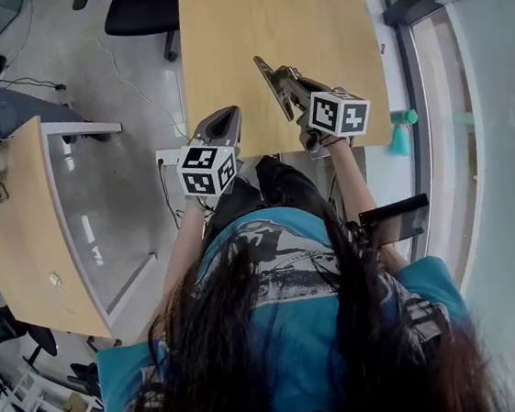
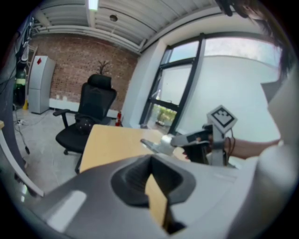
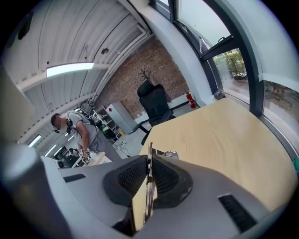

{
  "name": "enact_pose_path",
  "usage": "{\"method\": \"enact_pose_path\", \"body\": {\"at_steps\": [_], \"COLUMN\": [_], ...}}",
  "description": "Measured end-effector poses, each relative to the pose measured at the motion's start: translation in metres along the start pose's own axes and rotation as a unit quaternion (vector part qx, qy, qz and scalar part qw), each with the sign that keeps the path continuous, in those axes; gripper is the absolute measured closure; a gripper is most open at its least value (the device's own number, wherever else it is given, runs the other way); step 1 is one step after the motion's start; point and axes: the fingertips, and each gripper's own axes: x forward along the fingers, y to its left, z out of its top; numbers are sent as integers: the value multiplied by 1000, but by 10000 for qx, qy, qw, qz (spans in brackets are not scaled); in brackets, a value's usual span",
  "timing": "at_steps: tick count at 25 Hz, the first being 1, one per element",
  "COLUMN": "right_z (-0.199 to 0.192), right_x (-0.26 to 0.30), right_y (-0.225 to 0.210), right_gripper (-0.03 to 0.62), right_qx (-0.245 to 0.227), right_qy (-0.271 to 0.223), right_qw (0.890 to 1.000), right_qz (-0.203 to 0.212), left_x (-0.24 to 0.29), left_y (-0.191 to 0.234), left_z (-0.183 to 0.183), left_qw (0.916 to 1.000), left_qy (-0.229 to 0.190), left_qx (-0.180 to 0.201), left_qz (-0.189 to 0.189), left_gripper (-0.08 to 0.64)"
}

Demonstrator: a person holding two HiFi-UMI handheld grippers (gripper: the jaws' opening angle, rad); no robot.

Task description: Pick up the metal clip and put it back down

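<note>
Pinching the metal clip (image 3: 148, 184) edge-on, the right tongs (image 3: 149, 163) are pressing together on its thin plate, and the clip's far end is projecting beyond their tips. The head view is showing the clip riding in the air above the wooden worktop (image 1: 310, 19), clear of the surface and over its near half. The left tongs (image 2: 152, 172) are sitting tip to tip on nothing, hanging beside the right pair and taking no part in the hold.

Handling assessment: the clip is looking like stiff sheet metal, light, hard and smooth. Breakage is not presenting as a concern. Slippage is: a narrow polished plate between flat pads is likely to be pivoting or sliding if the squeeze is easing.

Grip point: the flat of the plate, near its middle, is appearing the soundest place to take hold, much as the right tongs are gripping it now. Taking it by the projecting end is risking a swing.

Set-down: lowering it until it is touching the worktop before spreading the tongs is advisable, since a released clip is liable to be bouncing and skidding on that smooth surface.
</note>
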Motion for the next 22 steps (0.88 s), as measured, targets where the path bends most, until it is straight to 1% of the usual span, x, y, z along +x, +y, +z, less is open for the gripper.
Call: {"method": "enact_pose_path", "body": {"at_steps": [2, 5, 11, 17, 22], "right_z": [3, 5, -1, -12, -20], "right_x": [-14, -32, -55, -66, -69], "right_y": [14, 34, 58, 63, 64], "right_gripper": [552, 552, 552, 552, 554], "right_qx": [105, 189, 281, 309, 390], "right_qy": [-137, -337, -565, -634, -648], "right_qw": [9998, 9991, 9979, 9975, 9971], "right_qz": [103, 198, 171, 103, 47], "left_x": [-7, -17, -35, -45, -52], "left_y": [1, 0, 0, -8, -9], "left_z": [5, 12, 15, 9, 6], "left_qw": [9999, 9995, 9990, 9987, 9986], "left_qy": [-138, -303, -371, -354, -425], "left_qx": [21, -30, 151, 197, 144], "left_qz": [22, -48, -196, -318, -294], "left_gripper": [555, 556, 557, 557, 557]}}
